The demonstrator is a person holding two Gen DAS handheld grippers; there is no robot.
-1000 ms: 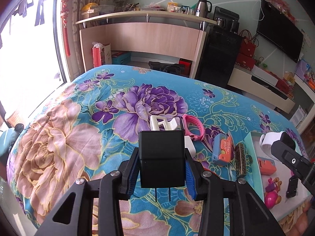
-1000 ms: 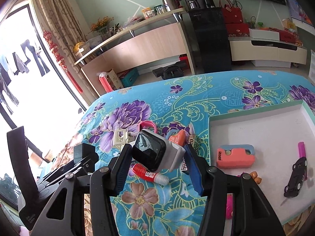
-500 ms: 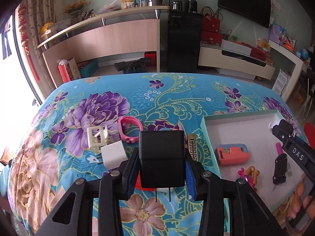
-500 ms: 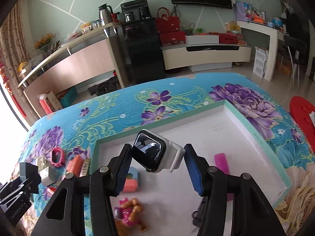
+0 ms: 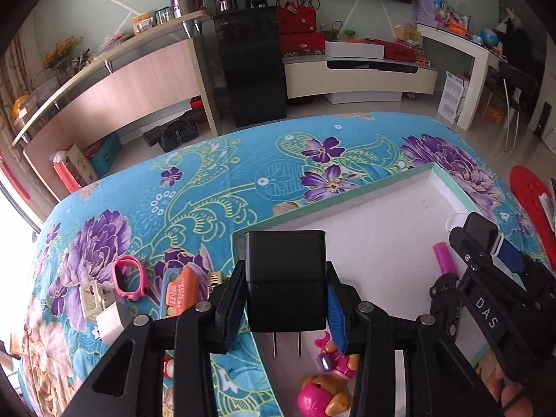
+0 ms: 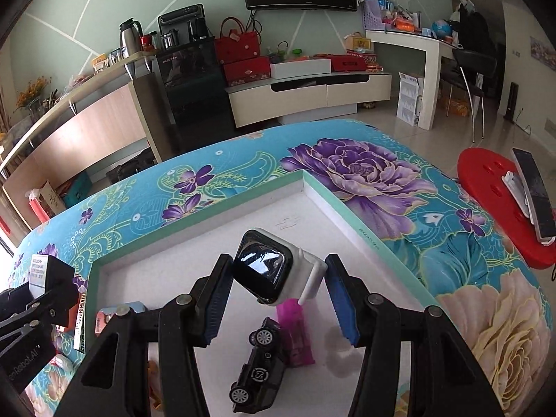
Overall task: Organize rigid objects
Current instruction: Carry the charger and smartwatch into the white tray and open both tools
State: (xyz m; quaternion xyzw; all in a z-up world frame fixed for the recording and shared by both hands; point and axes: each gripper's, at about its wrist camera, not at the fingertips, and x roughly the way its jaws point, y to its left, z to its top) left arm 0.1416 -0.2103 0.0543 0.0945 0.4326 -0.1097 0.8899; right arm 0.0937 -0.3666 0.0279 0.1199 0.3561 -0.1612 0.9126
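Note:
My left gripper (image 5: 283,307) is shut on a black plug adapter (image 5: 285,279), prongs down, above the near left corner of the white tray (image 5: 361,219). My right gripper (image 6: 278,299) is shut on a white smartwatch body with a black screen (image 6: 274,271), held above the tray (image 6: 208,243). In the tray lie a black toy car (image 6: 259,365), a pink bar (image 6: 295,333), an orange block (image 6: 104,316) and pink toy figures (image 5: 323,389). The right gripper also shows in the left wrist view (image 5: 486,250), and the left gripper in the right wrist view (image 6: 41,299).
On the floral cloth left of the tray lie a pink watch band (image 5: 130,278), a beige socket piece (image 5: 92,297), a white cube (image 5: 111,323), an orange-blue box (image 5: 179,295) and a harmonica (image 6: 80,323). A red stool (image 6: 500,201) stands to the right of the table.
Both grippers have swung right, from over the loose objects on the cloth to over the tray. Each still holds its object.

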